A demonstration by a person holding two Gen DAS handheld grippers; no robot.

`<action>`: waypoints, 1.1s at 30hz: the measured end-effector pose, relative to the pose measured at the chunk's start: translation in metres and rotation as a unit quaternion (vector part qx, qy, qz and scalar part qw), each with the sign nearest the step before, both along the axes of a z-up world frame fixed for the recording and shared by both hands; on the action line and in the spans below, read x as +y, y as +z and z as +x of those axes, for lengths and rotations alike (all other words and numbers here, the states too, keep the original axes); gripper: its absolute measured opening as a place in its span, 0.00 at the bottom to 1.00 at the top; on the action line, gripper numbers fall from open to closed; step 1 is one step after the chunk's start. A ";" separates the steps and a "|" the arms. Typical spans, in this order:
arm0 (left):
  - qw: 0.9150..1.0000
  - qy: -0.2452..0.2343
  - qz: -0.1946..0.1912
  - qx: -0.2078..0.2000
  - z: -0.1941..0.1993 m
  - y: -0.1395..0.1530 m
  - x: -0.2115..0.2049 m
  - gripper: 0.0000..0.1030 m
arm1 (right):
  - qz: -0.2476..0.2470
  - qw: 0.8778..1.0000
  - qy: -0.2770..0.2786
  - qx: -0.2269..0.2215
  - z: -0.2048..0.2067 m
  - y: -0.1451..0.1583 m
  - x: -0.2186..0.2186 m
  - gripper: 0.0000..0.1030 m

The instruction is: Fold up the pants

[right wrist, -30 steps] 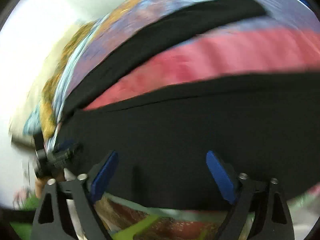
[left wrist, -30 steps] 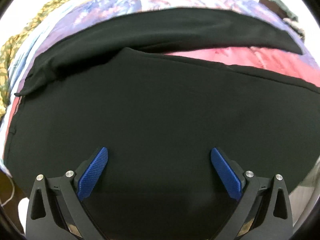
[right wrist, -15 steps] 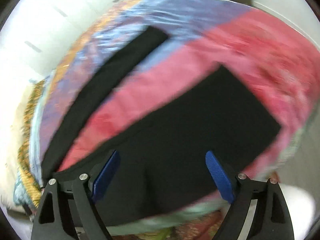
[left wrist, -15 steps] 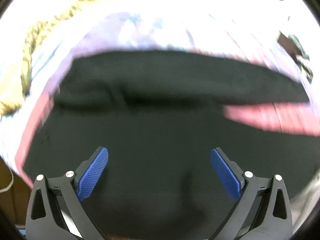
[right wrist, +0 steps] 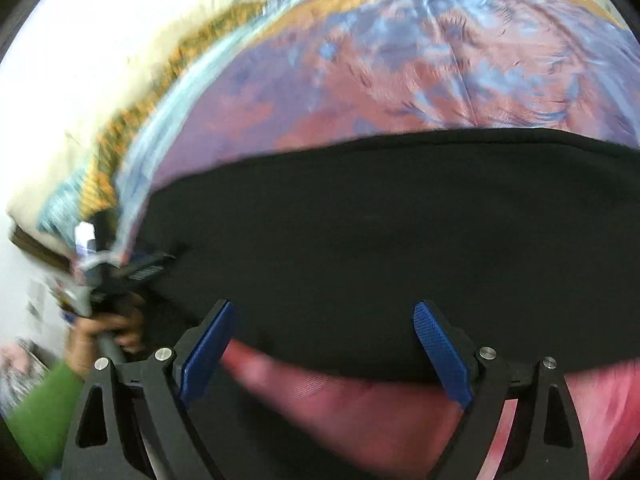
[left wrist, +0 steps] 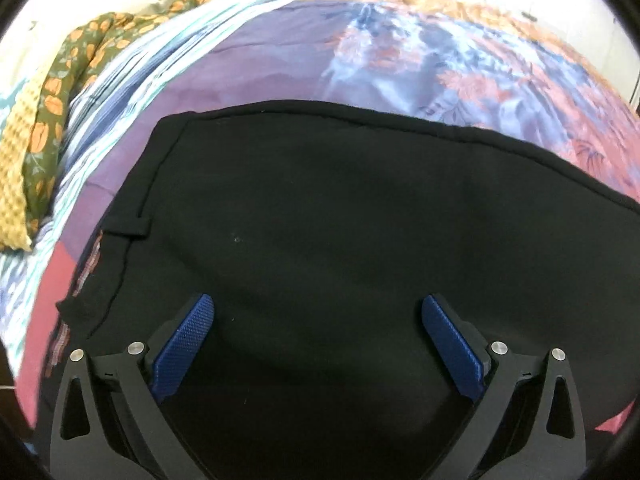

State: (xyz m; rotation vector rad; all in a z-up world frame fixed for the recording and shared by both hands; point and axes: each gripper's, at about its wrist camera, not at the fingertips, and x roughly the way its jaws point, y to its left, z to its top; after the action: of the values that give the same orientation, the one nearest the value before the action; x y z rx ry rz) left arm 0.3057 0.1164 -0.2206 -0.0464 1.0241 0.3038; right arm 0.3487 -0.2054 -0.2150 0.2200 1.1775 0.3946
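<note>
The black pants [left wrist: 340,240] lie flat on a bed as one wide dark slab, with the waistband and a belt loop [left wrist: 132,232] at the left. My left gripper [left wrist: 318,320] is open and empty, just above the cloth near its front. In the right wrist view the pants [right wrist: 380,240] stretch across the middle. My right gripper [right wrist: 324,328] is open and empty over their near edge, with pink bedcover below. The other hand-held gripper [right wrist: 116,276], held by a hand in a green sleeve, shows at the left end of the pants.
The bed carries a patchwork cover [left wrist: 420,56] in purple, blue, orange and pink. A green and orange leaf-print cloth [left wrist: 60,92] lies bunched along the far left edge. A white wall [right wrist: 80,40] stands behind the bed.
The two pant legs, apart with pink cover between them a second ago, now lie as one black slab. Both grippers have swung and stayed open.
</note>
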 end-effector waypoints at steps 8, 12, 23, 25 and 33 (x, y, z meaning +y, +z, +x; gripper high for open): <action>0.999 0.000 0.004 -0.035 -0.009 -0.003 -0.001 1.00 | -0.109 0.975 -0.191 -0.035 0.016 0.010 -0.228 0.86; 0.999 0.000 0.007 -0.039 -0.009 -0.004 -0.004 1.00 | -0.197 0.944 -0.263 -0.003 -0.002 0.016 -0.317 0.86; 0.999 0.003 0.012 -0.040 -0.008 -0.007 -0.003 1.00 | -0.188 0.946 -0.264 -0.004 0.008 0.013 -0.343 0.38; 0.999 0.003 0.010 -0.041 -0.008 -0.007 -0.003 1.00 | -0.196 0.946 -0.255 -0.027 -0.002 0.025 -0.344 0.04; 0.999 0.003 0.011 -0.040 -0.008 -0.007 -0.003 1.00 | -0.181 0.958 -0.174 -0.136 -0.139 0.097 -0.297 0.04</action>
State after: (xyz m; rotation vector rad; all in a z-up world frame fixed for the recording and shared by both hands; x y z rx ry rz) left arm 0.2979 0.1133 -0.2274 -0.0423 0.9410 0.3162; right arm 0.2094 -0.5024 -0.1184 0.0485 0.8957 -0.1024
